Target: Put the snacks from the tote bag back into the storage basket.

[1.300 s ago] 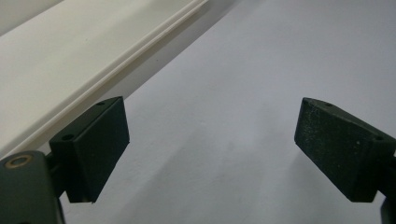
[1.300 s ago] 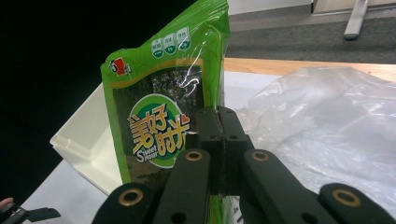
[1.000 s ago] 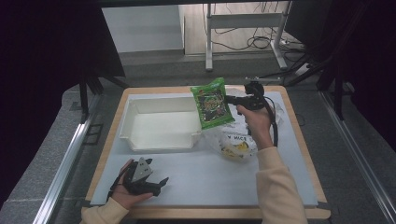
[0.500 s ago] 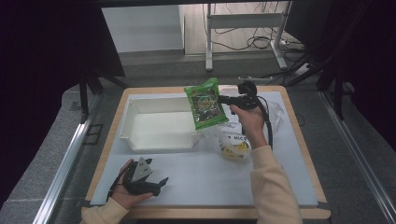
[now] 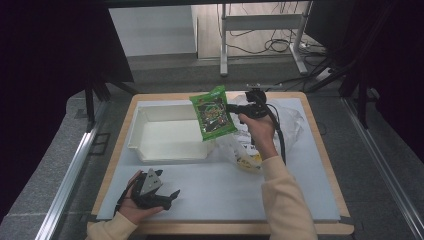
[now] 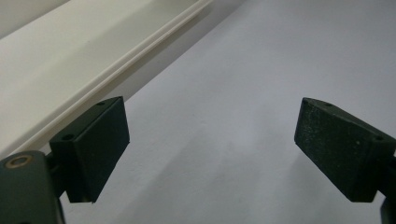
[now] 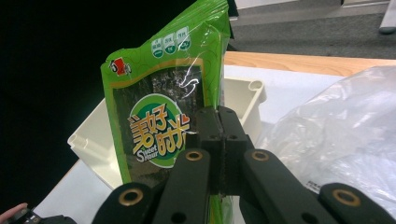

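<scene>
Dark curtains closed in the room around the wooden table (image 5: 320,150), whose top was laid with a pale mat. From my remote seat I watched the right gripper (image 5: 233,108) clamped tight on one edge of the green seaweed packet (image 5: 212,112); in the right gripper view its two jaws met on the packet (image 7: 163,121) with no gap between them. Over the last second the packet had drifted leftward, away from the clear plastic bag (image 5: 285,122) it hung above a moment ago, and it now hung in the air over the right end of the white bin (image 5: 150,135). To me that read as the carry nearly finished, with only lowering and release into the bin left. The left gripper (image 5: 162,196) had not stirred: it rested on the mat near the table's front edge, well apart from the packet, and the left gripper view showed its jaws standing wide with nothing between them.
</scene>
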Motion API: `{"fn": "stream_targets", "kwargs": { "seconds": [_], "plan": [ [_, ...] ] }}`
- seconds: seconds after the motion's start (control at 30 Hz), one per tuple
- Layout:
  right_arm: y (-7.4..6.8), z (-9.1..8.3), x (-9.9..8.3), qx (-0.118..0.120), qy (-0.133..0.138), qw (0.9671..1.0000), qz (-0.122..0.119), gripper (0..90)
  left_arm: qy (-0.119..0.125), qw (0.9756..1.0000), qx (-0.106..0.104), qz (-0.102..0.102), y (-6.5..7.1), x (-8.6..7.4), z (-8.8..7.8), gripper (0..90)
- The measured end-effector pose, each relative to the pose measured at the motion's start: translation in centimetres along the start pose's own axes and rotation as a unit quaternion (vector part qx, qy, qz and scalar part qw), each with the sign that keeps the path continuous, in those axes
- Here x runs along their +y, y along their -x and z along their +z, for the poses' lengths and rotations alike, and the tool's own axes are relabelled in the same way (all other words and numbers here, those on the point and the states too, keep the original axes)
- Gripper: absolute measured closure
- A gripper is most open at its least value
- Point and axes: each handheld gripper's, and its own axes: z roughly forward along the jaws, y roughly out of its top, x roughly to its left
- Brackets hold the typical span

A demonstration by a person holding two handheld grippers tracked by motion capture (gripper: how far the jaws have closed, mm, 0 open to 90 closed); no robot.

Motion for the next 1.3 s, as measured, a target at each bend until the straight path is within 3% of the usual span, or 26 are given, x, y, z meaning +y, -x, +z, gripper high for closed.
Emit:
{"fn": "stream_targets", "kwargs": {
  "seconds": [0.87,1.3],
  "plan": [
    [-1.6,2.6,-0.1,0.015,-0.010,0.9998,0.001,90.0,0.001,1.0000,-0.002,-0.001,0.0,0.0,0.0,10.2],
    [-2.8,4.8,0.1,0.024,-0.020,0.9995,-0.002,90.0,0.005,1.0000,-0.005,-0.003,0.0,0.0,-0.1,10.3]
  ]
}}
